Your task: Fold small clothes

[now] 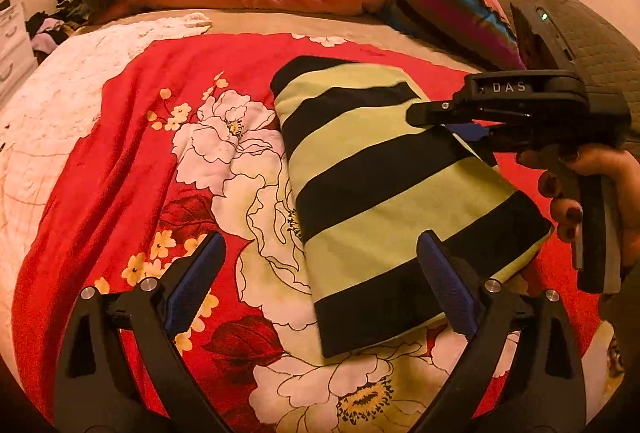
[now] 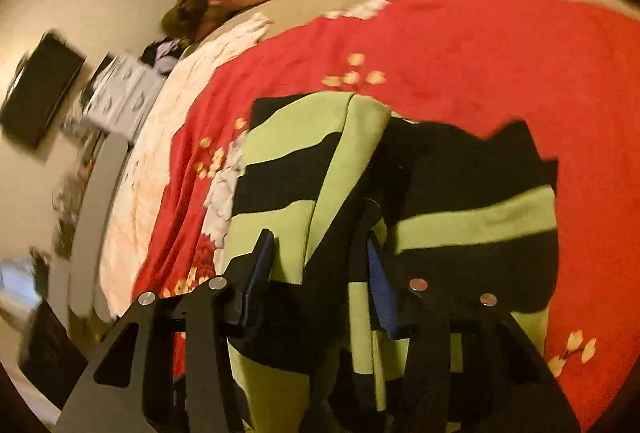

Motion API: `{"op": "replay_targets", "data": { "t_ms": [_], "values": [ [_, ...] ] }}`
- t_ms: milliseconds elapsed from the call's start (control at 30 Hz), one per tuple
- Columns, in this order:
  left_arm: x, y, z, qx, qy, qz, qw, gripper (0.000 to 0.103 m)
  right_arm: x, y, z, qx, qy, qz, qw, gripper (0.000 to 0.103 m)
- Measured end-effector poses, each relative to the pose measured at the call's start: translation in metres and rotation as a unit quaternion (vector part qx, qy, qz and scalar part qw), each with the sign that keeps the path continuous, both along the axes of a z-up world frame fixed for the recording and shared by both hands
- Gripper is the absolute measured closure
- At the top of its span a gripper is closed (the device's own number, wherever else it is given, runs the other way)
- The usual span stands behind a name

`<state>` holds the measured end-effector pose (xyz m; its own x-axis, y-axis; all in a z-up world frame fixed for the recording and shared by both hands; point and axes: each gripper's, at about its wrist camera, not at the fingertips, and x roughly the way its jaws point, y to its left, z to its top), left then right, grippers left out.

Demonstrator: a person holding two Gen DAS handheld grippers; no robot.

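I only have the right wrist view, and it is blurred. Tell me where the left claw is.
Observer: The left claw hangs open over the near end of the striped garment, gripping nothing.
Operator: Describe how the whole garment lies.
Observer: It is a long folded strip lying flat on the floral bedspread, running away from the left claw towards the striped pillow.

Both wrist views angle down, close over bed (image 1: 120,161); share striped garment (image 1: 380,193).
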<state>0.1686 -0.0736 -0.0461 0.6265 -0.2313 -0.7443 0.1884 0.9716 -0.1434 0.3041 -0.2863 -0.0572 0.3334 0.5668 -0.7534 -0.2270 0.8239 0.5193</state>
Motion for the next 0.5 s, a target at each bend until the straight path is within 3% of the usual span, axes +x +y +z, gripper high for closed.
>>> {"op": "replay_targets", "data": {
  "t_ms": [167, 267, 400, 500],
  "values": [
    [0.001, 0.000, -0.004, 0.002, 0.006, 0.001, 1.0000, 0.013, 0.009, 0.008, -0.013, -0.016, 0.022, 0.006, 1.000, 0.043],
    [0.003, 0.001, -0.007, 0.004, 0.011, 0.003, 0.9999, 0.013, 0.012, 0.009, -0.023, -0.020, 0.034, 0.008, 0.999, 0.043],
    [0.004, 0.003, -0.011, 0.006, 0.017, 0.005, 0.9998, 0.013, 0.004, 0.012, -0.015, -0.027, -0.006, 0.017, 0.999, 0.076],
    [0.003, 0.004, -0.008, -0.004, 0.018, 0.008, 0.9998, 0.013, -0.007, 0.009, 0.004, -0.006, -0.050, 0.022, 0.999, 0.086]
  ]
}}
